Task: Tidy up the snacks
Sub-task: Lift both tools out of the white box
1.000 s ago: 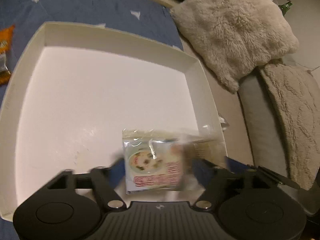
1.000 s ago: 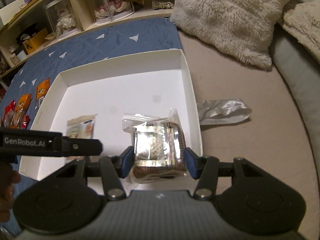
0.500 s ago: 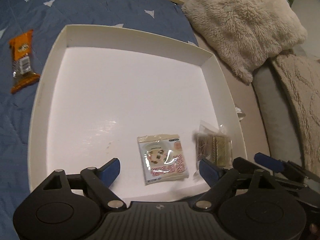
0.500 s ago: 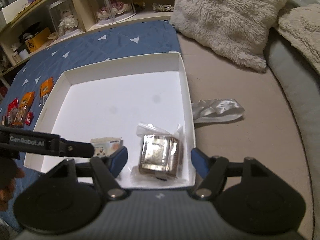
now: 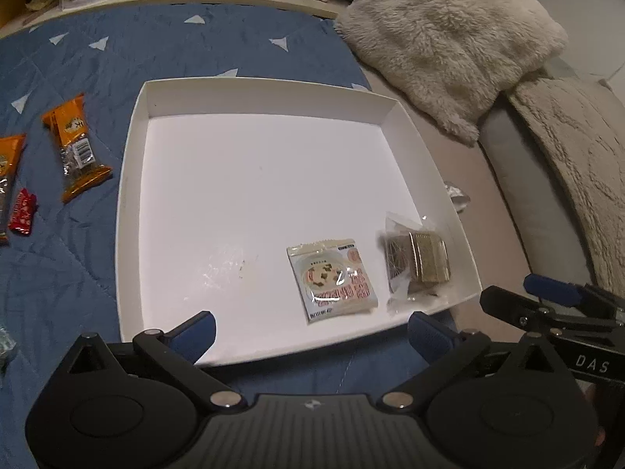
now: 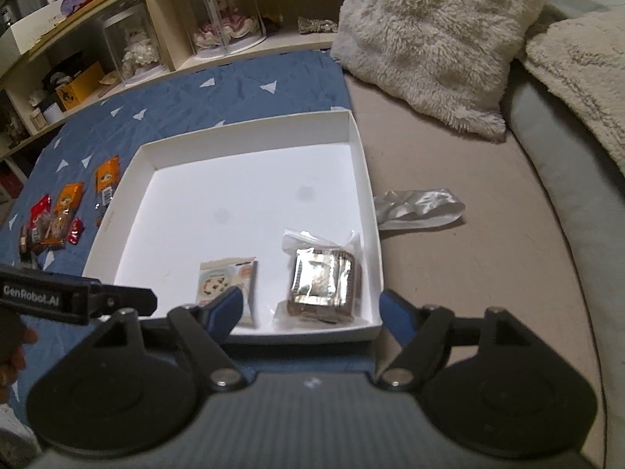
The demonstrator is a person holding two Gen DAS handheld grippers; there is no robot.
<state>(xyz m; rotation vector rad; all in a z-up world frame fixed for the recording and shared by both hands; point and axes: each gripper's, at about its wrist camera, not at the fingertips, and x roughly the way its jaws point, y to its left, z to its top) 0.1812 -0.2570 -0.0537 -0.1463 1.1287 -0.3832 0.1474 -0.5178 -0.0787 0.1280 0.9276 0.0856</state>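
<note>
Box interior: I find the white box (image 5: 133, 179) floor bare over its far and left parts; a tool could descend there.
Near right corner: I note the cookie packet (image 5: 334, 279) and the foil-wrapped cake (image 5: 418, 264) side by side, the cake just beside the right wall.
Box walls: low rim all round.
Left of box: I see orange snack bars (image 5: 76, 152) and a red candy (image 5: 22, 211) scattered on the blue quilt (image 5: 78, 273).
Right of box: crumpled silver wrapper (image 6: 420, 209); fluffy pillow (image 6: 429, 39) beyond.
</note>
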